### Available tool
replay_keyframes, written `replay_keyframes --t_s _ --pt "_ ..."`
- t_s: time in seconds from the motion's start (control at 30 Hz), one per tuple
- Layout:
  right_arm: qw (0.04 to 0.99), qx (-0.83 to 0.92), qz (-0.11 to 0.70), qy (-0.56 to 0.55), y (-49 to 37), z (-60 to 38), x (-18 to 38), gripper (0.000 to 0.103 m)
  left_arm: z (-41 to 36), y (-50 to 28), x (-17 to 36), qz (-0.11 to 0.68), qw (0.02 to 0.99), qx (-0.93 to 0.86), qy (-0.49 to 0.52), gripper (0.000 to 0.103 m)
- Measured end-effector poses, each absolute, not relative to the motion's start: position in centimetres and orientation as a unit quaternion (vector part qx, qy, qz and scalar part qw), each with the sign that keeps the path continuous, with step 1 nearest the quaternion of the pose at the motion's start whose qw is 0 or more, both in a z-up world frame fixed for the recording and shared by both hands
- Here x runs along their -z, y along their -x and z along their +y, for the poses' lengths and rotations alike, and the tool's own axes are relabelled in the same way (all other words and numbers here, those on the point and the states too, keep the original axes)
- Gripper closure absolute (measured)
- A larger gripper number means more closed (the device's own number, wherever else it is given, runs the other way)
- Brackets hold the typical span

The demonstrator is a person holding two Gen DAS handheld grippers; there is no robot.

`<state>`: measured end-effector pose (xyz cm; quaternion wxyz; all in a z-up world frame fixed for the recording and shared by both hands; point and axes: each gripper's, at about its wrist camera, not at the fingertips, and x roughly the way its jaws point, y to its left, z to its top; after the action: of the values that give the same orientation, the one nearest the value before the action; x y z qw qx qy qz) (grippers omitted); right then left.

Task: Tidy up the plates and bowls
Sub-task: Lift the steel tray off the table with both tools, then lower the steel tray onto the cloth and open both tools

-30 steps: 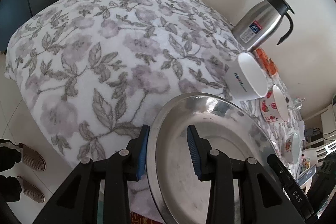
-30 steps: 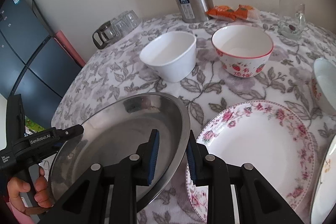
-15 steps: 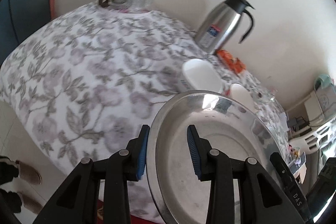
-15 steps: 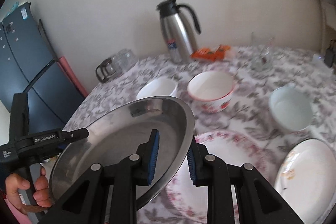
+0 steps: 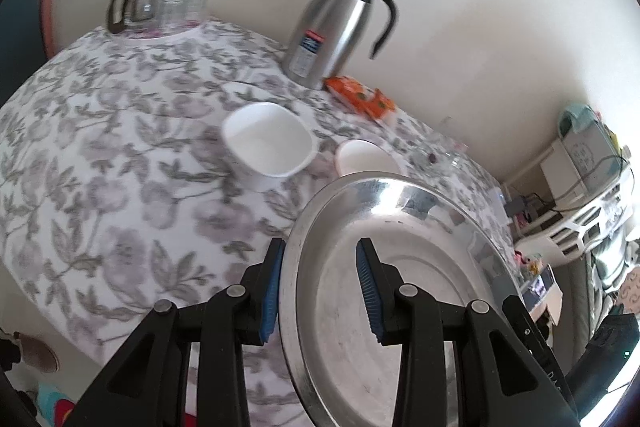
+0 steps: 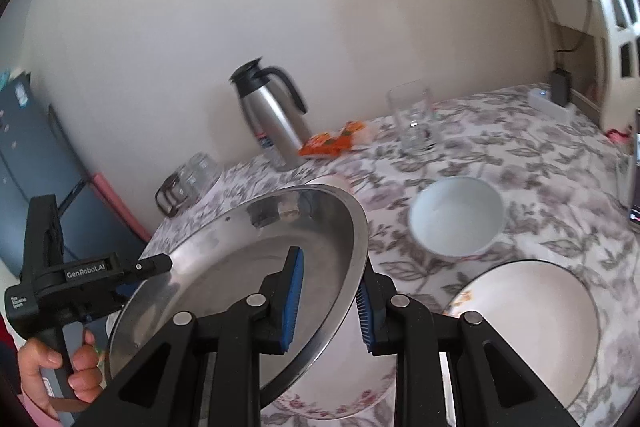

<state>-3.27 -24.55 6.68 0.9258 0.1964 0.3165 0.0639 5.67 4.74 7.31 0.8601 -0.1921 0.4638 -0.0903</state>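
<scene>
- Silver steel plate (image 5: 400,267) between blue finger pads (image 5: 366,291)
- Grey-purple floral tablecloth (image 5: 100,147) beyond the fingers
- White bowl (image 5: 268,147) ahead
- Orange packets (image 5: 360,99) farther ahead

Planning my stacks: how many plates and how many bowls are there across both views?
Plates: 3 (steel plate, floral plate, white plate)
Bowls: 3 (square bowl, bowl beside it, round bowl)
Total: 6
</scene>
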Motion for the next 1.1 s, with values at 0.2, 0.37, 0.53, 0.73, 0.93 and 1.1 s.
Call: replay_keyframes --t_s 0.2,0.37,0.53,0.73,0.93,1.1 --pt "0.926 -0.033 0.312 -0.208 4.1 -27.5 -6.4 0.076 1.6 -6.4 -7.0 0.469 0.855 0.12 0.185 0.066" --pt "0.924 -0.01 0.326 -0.201 3.9 -28.7 -5.5 0.076 0.2 -6.5 -5.8 0.479 0.849 0.134 0.177 0.066" --pt "0.917 -0.004 0.352 -0.19 3.2 -28.4 -4.2 0.076 0.3 -7.0 -3.8 0.504 0.836 0.129 0.176 0.066" --pt "0.907 -0.009 0.385 -0.17 2.2 -27.3 -2.4 0.076 1.2 -7.6 -2.2 0.526 0.824 0.112 0.179 0.066" --pt "0.898 -0.007 0.411 -0.159 1.4 -26.7 -0.8 0.076 1.7 -7.9 -1.1 0.543 0.812 0.105 0.186 0.066" --pt "0.892 -0.009 0.424 -0.158 0.9 -26.4 0.1 0.076 2.1 -8.4 -0.3 0.555 0.802 0.1 0.195 0.066"
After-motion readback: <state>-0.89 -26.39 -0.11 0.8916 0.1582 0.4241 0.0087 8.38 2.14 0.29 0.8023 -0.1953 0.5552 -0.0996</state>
